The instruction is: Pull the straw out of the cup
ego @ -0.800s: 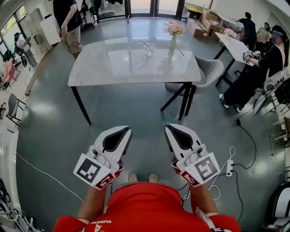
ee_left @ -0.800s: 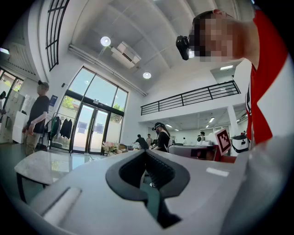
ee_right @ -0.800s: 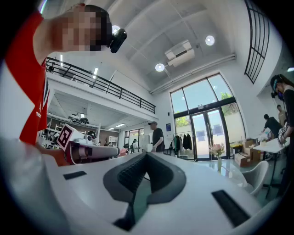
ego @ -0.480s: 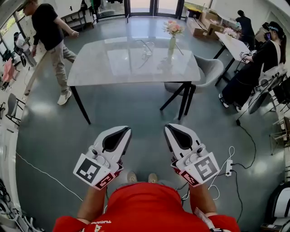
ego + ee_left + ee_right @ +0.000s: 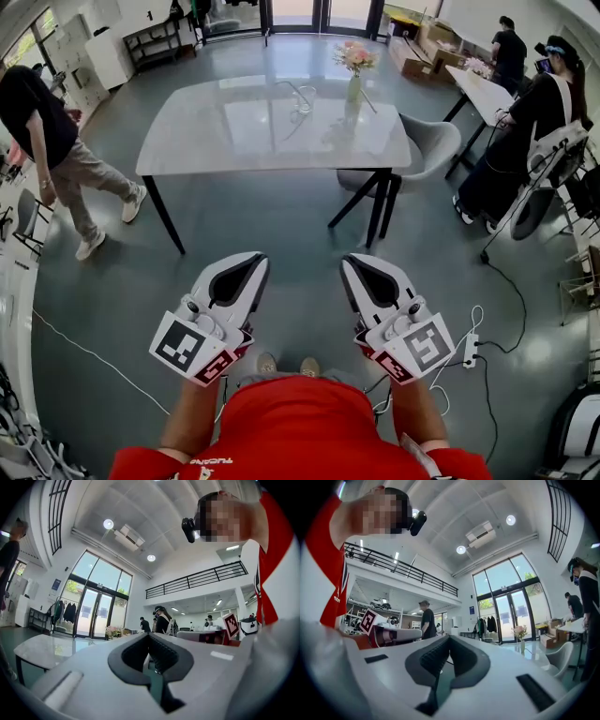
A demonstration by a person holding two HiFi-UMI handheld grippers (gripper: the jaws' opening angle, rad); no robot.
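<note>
Both left tongs [image 5: 257, 257] and right tongs [image 5: 349, 262], closed, hover well before table [image 5: 267, 155] edge.

Red shirt [image 5: 300, 427], white left gripper [image 5: 249, 262] and right gripper [image 5: 351, 266] (black-lined fingers [image 5: 234, 283]), black-and-white marker cubes [image 5: 183, 349], red trim

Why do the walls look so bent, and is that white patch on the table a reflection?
Head view: the wide-angle lens bows the room's edges; the table likely mirrors the bright glass doors. Left and right gripper views: the same bulging distortion, black corners, a mosaic patch added afterwards.
</note>
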